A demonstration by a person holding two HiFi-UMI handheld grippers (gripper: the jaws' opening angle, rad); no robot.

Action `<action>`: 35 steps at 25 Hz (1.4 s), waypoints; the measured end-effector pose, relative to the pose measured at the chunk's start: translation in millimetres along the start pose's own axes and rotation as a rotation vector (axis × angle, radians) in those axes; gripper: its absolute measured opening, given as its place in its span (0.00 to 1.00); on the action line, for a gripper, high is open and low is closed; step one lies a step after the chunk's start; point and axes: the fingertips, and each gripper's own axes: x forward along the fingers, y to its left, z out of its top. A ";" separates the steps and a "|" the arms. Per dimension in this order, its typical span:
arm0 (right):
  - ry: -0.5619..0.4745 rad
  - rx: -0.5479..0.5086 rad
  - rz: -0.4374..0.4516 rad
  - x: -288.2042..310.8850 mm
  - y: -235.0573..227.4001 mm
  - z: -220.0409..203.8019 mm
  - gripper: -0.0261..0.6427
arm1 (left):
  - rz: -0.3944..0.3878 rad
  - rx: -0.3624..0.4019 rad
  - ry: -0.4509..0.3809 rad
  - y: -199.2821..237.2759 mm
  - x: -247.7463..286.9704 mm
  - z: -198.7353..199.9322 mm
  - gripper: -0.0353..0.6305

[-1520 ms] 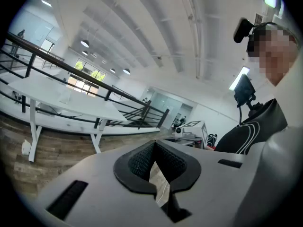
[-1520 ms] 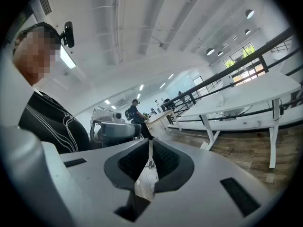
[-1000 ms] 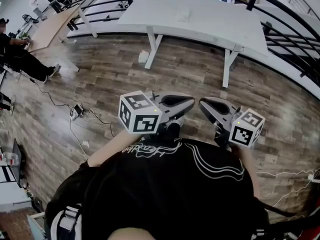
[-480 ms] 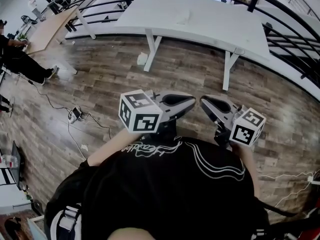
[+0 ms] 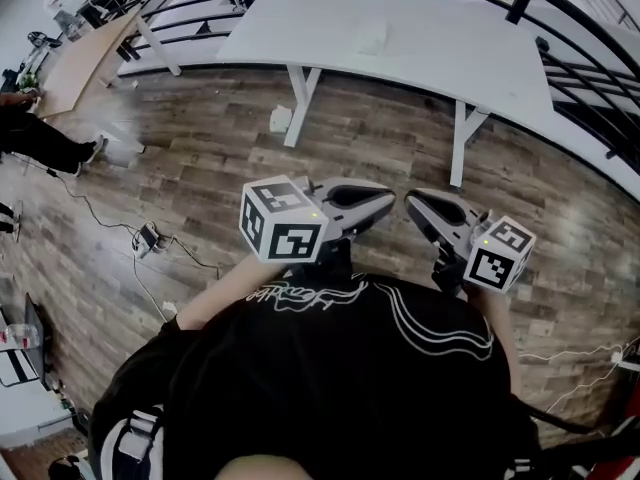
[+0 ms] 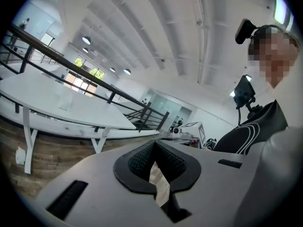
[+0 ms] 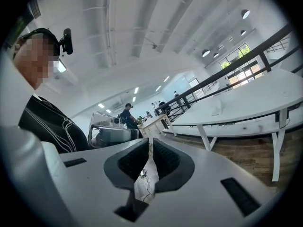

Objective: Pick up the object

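Little has changed over the last second. The left hand-held gripper (image 5: 380, 204) and the right hand-held gripper (image 5: 415, 206) sit where they were, close in front of the person's chest, tips near each other and apart. Only the head view has drifted: the white surface (image 5: 300, 28) has slid slightly up and left in it, and the wooden floor (image 5: 200, 168) fills more of the middle. I judge the task barely begun, with the walk to the surface and the reach both ahead.

Both pairs of jaws are pressed together with nothing between them; only floor shows through the slit behind the pads.

The likeliest object is a small pale, half-clear thing (image 5: 372, 36) lying alone on the far surface, well apart from both grippers. It is too small and faint to tell its shape or material.
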 end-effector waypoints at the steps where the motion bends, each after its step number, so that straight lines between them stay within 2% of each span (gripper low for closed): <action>1: 0.003 0.009 -0.004 12.3 -12.2 7.4 0.08 | -0.003 -0.007 0.002 16.9 0.7 9.1 0.06; 11: 0.023 0.038 -0.035 136.3 -124.9 106.5 0.08 | -0.022 -0.039 -0.007 186.5 2.1 120.1 0.06; 17: 0.023 0.035 -0.061 182.6 -192.8 149.6 0.08 | -0.023 -0.059 -0.008 269.3 15.1 163.4 0.06; 26: 0.014 0.084 -0.079 229.8 -266.0 167.6 0.08 | -0.003 -0.103 0.026 358.7 31.2 184.2 0.06; 35: 0.000 0.151 -0.074 230.2 -315.2 161.6 0.08 | 0.006 -0.136 0.082 389.9 67.9 178.0 0.06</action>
